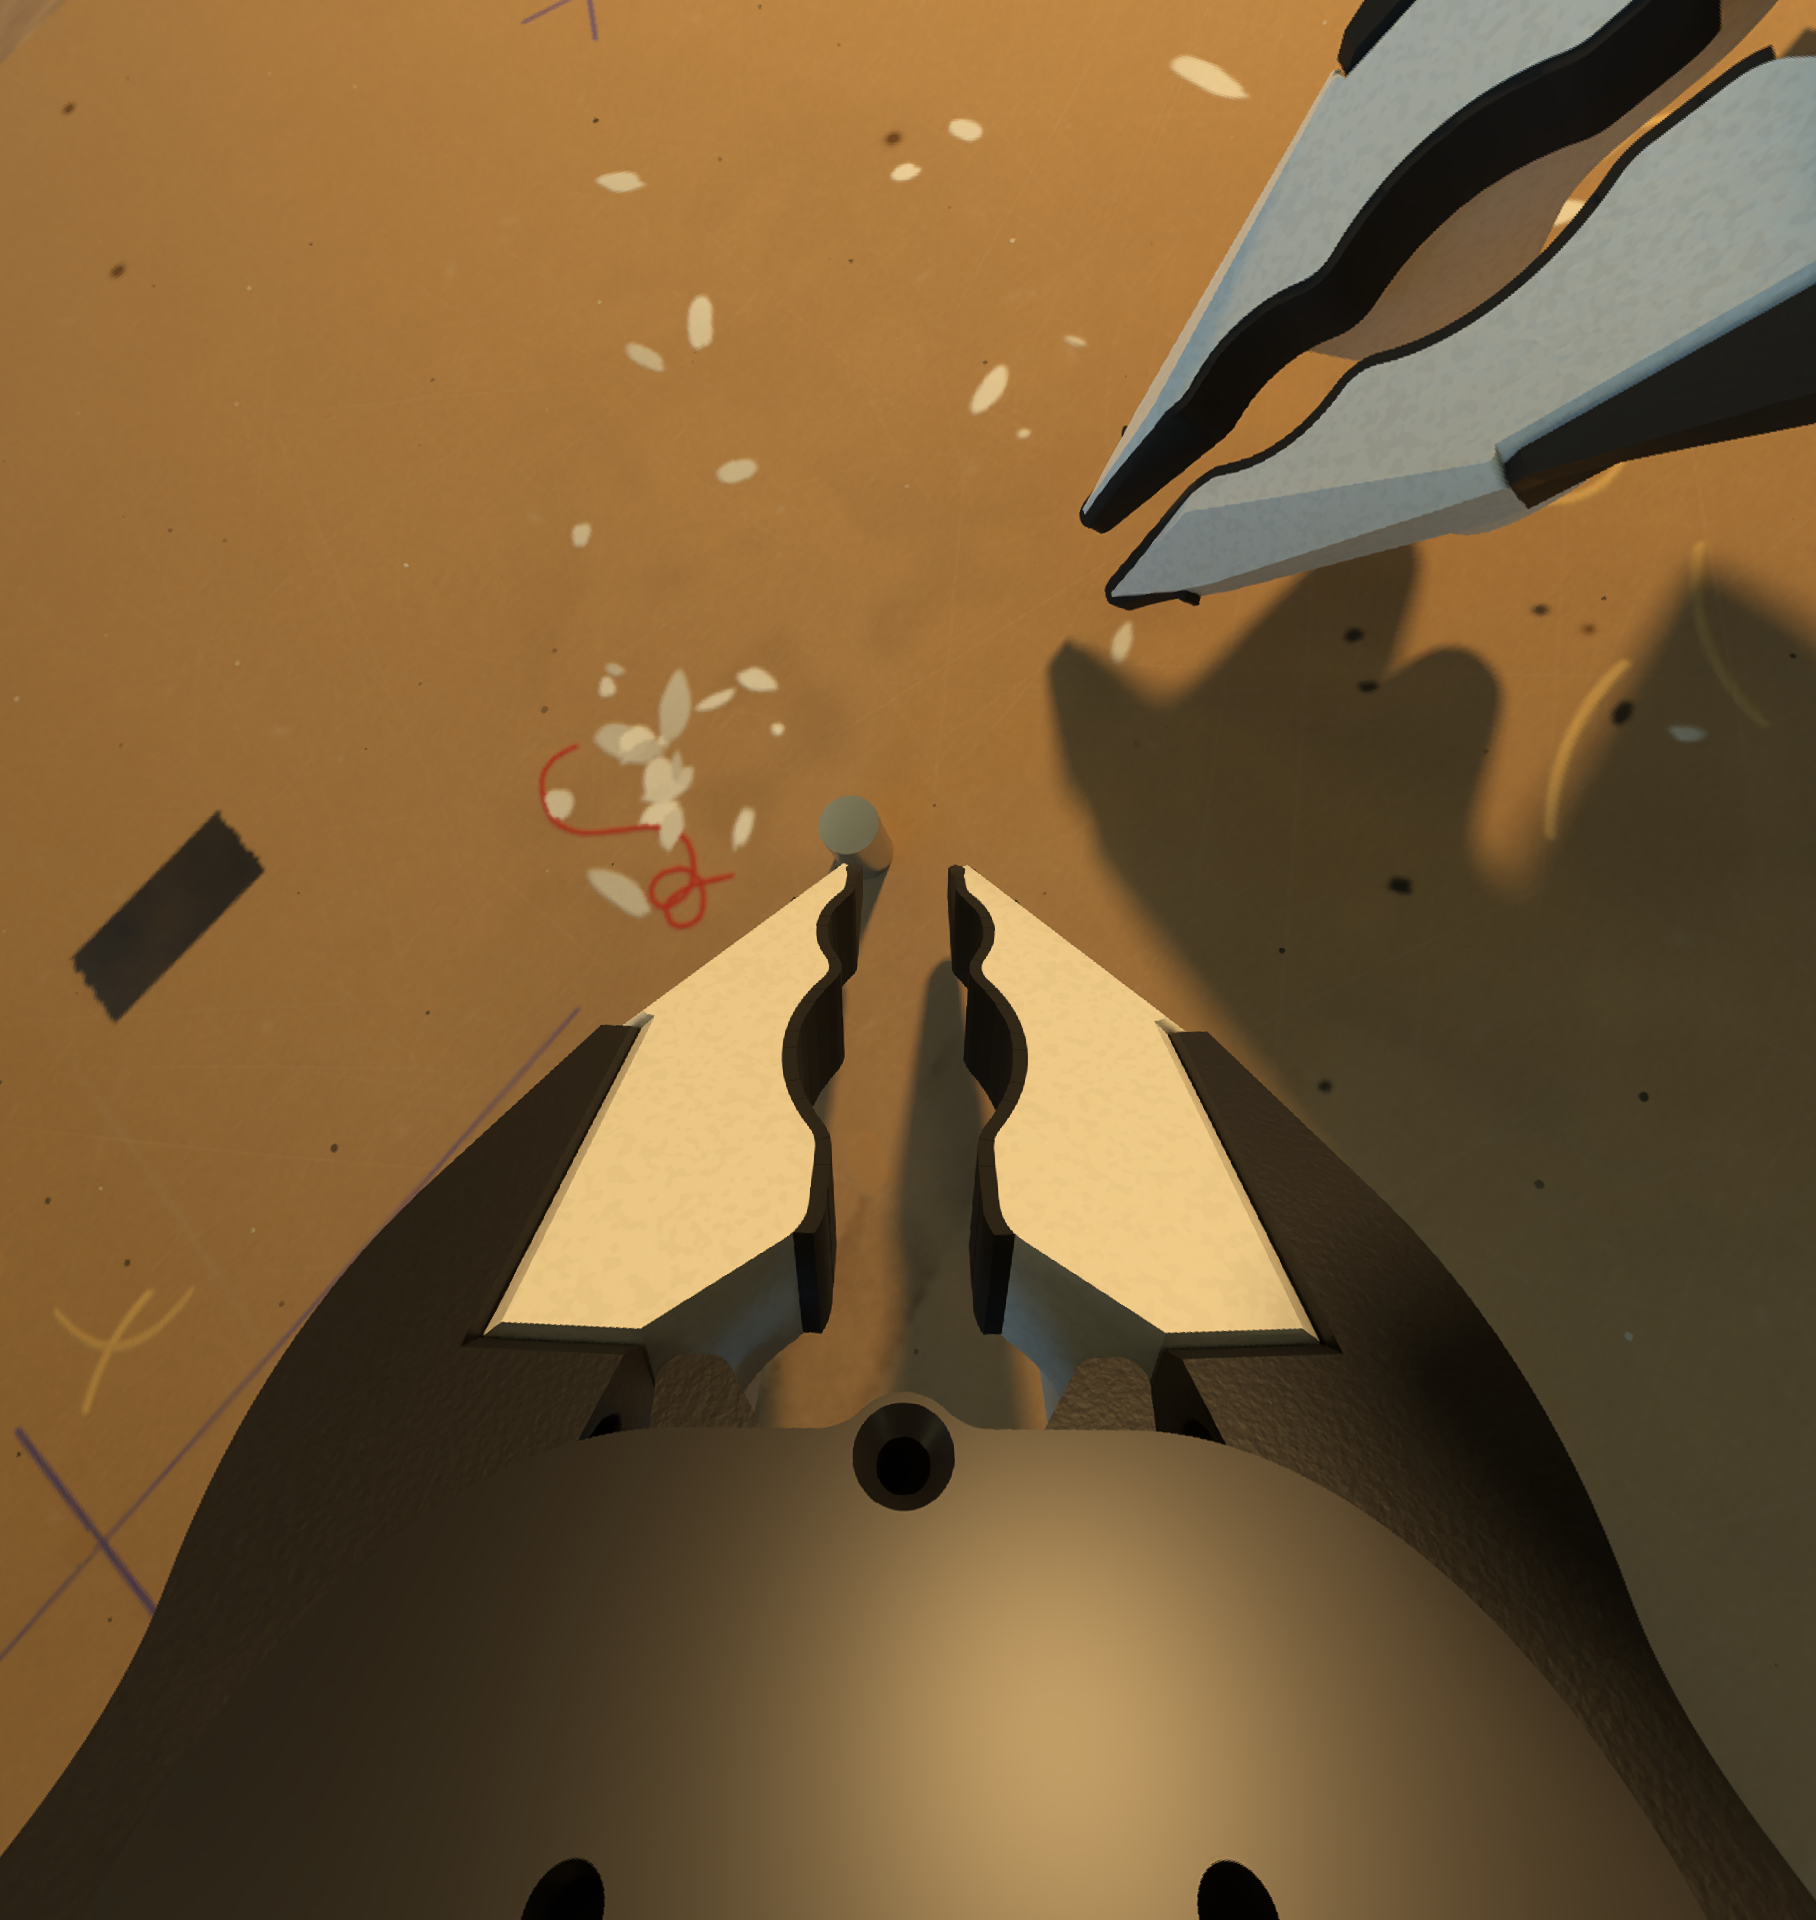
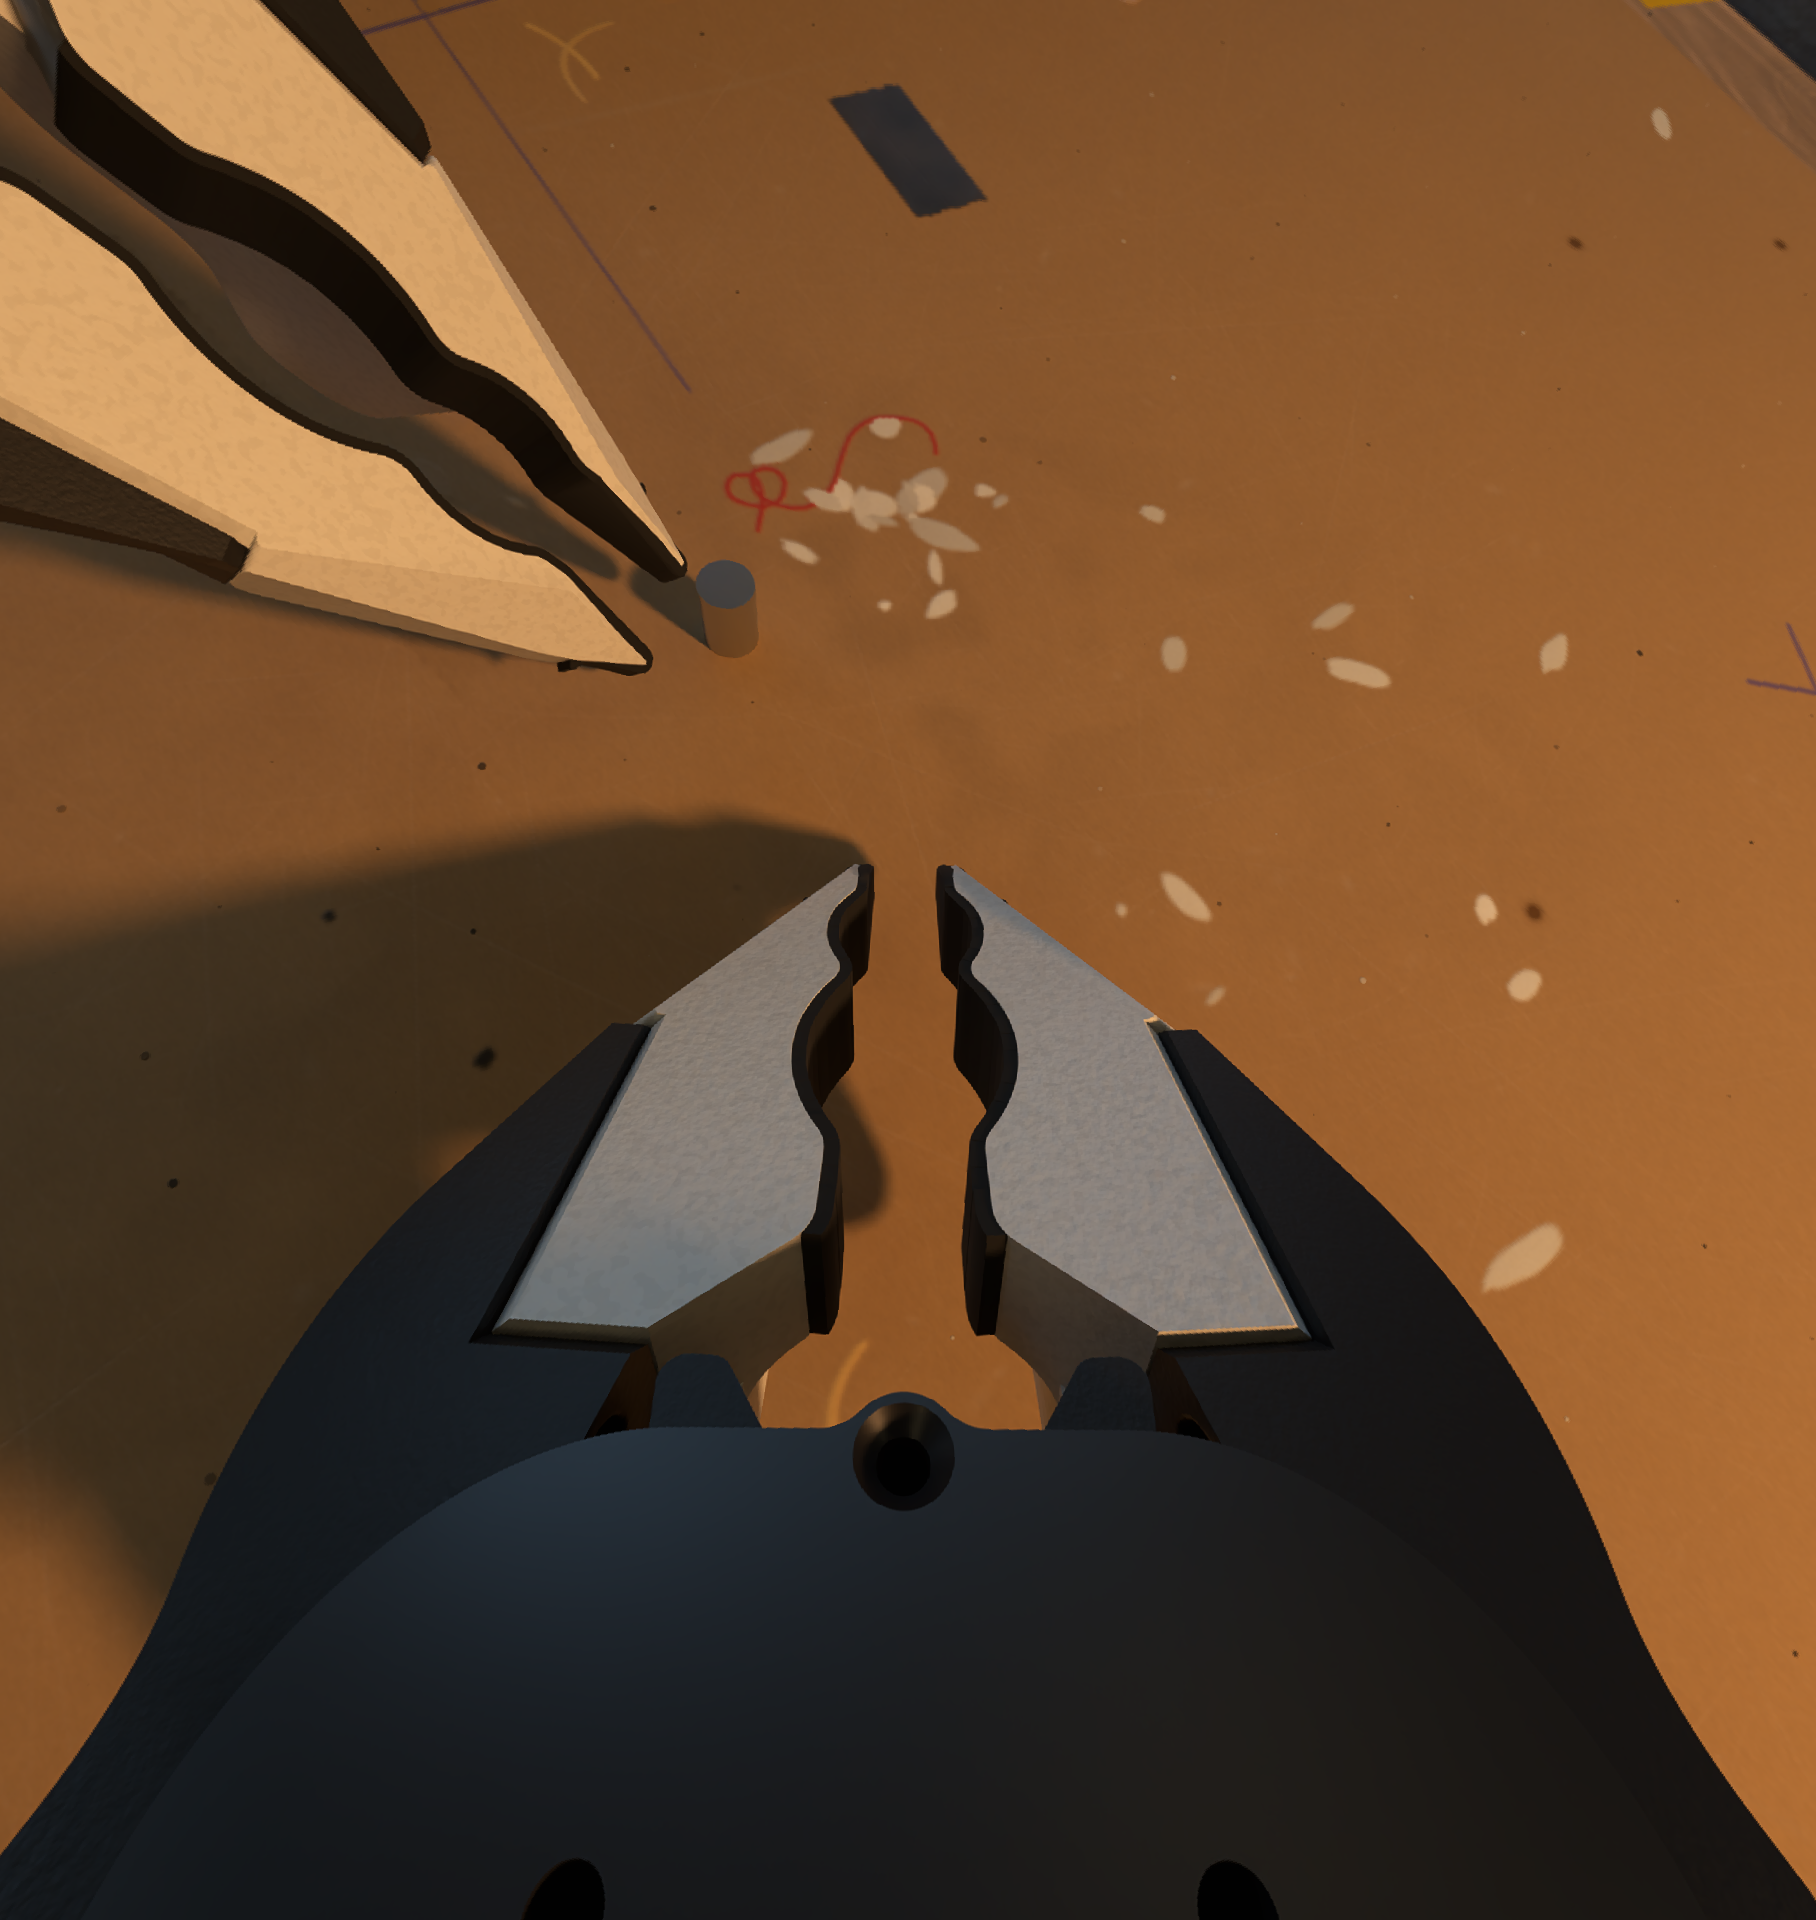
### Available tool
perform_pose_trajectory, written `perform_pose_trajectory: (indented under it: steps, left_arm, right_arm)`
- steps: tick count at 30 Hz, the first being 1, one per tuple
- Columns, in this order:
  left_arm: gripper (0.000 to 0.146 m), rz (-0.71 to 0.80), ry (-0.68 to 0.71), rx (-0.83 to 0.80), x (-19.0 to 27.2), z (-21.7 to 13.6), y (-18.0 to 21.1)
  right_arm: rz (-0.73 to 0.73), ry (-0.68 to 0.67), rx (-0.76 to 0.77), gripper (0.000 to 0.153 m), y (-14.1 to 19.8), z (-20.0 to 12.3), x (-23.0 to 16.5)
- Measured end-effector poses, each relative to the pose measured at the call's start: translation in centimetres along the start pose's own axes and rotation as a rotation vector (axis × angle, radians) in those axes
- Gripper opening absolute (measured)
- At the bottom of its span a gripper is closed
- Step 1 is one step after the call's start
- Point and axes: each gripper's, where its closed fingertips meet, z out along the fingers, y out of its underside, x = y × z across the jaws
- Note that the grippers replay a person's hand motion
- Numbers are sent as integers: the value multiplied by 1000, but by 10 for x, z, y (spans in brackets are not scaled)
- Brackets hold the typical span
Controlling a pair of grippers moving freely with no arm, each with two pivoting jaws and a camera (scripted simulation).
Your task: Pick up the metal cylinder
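A small grey metal cylinder (image 1: 852, 831) stands upright on the brown tabletop (image 1: 312, 520). In the right wrist view the cylinder (image 2: 727, 608) is at the upper left. My left gripper (image 1: 899, 878), with tan fingers, is narrowly open and empty. Its left fingertip (image 1: 842, 883) is right beside the cylinder, which stands just beyond the tips and not between the jaws. The left gripper also shows in the right wrist view (image 2: 658, 615). My right gripper (image 2: 904, 878), with grey fingers, is narrowly open and empty, well short of the cylinder. It also shows in the left wrist view (image 1: 1110, 556).
Pale flakes (image 1: 665, 748) and a red thread squiggle (image 1: 675, 883) lie just left of the cylinder. A dark strip of tape (image 1: 166, 914) lies farther left. The table's edge (image 2: 1777, 114) runs at the right wrist view's upper right.
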Motion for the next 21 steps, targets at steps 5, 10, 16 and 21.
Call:
perform_pose_trajectory:
  steps: [5, 10, 16, 21]
  left_arm:
    - [16, 7, 1, -2, 1, 0, 0]
    - [17, 10, -7, -3, 0, 1, 0]
    - [30, 31, -59, -12, -11, 2, 4]
    - [34, 13, -48, -41, -21, 4, 11]
  right_arm:
    - [-2, 3, -1, 12, 0, 0, 0]
    - [-3, 5, 9, 13, -1, -1, 0]
    - [-5, 10, 22, 16, -2, -2, 2]
    - [-1, 3, 26, 17, -3, -2, 2]
